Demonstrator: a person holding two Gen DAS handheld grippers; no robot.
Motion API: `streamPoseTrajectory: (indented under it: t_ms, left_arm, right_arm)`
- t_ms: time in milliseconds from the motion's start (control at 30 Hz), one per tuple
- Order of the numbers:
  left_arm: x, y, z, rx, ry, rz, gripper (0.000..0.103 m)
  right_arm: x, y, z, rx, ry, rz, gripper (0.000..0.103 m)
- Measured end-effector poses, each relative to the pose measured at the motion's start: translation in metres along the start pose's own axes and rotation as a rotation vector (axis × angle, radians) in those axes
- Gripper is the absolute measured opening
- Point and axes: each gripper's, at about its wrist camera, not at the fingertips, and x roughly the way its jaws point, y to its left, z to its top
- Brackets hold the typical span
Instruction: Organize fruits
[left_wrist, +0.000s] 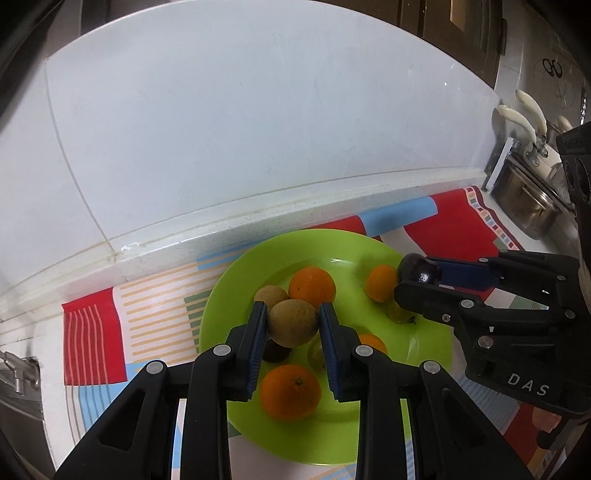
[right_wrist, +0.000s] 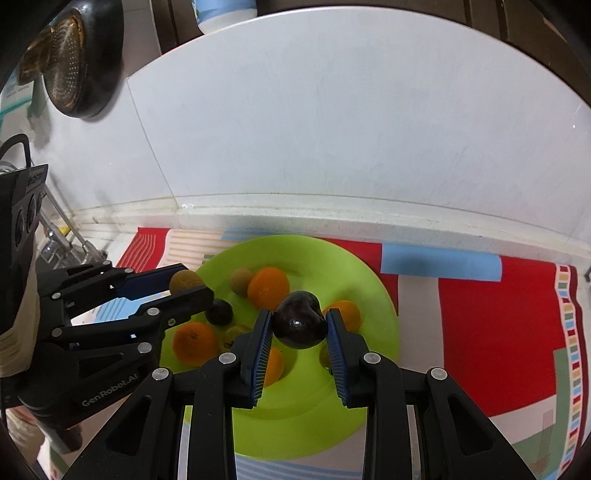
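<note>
A lime green plate (left_wrist: 236, 280) (right_wrist: 373, 295) on a patterned mat holds several fruits: oranges (left_wrist: 290, 392) (right_wrist: 194, 341), another brown fruit (left_wrist: 269, 295), a dark fruit (right_wrist: 218, 312) and small yellow-green ones. My left gripper (left_wrist: 293, 323) is shut on a round brown fruit (left_wrist: 293, 323) and holds it above the plate; it shows in the right wrist view (right_wrist: 186, 281) too. My right gripper (right_wrist: 299, 325) is shut on a dark purple fruit (right_wrist: 300, 324), also above the plate; it appears in the left wrist view (left_wrist: 419, 271) at the plate's right side.
The red, blue and striped mat (left_wrist: 88, 332) (right_wrist: 498, 314) lies on a white counter against a white tiled wall (left_wrist: 258, 129). Steel pots with cream handles (left_wrist: 528, 184) stand to the right. A strainer (right_wrist: 70, 62) hangs on the wall at left.
</note>
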Motion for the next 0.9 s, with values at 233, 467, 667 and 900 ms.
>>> streamPoseTrajectory:
  t_ms: [233,467,667,900]
  left_arm:
    - [-0.014,0.002,-0.007,-0.013,0.002,0.071,0.040]
    - [-0.053,0.001,-0.026,-0.016,-0.037,0.143,0.047]
    - [-0.096,-0.004,-0.043,-0.002,-0.121,0.190,0.060]
    - [-0.142,-0.011,-0.061,0.004,-0.197,0.187,0.071]
  right_arm:
    - [-0.002,-0.004,-0.001,0.017,-0.013,-0.029,0.040]
    - [-0.025,0.007,-0.019,0.022,-0.045,-0.060,0.041]
    - [-0.059,0.024,-0.037,0.058,-0.109,-0.070,0.049]
    - [-0.103,0.044,-0.058,0.087,-0.178,-0.112,0.050]
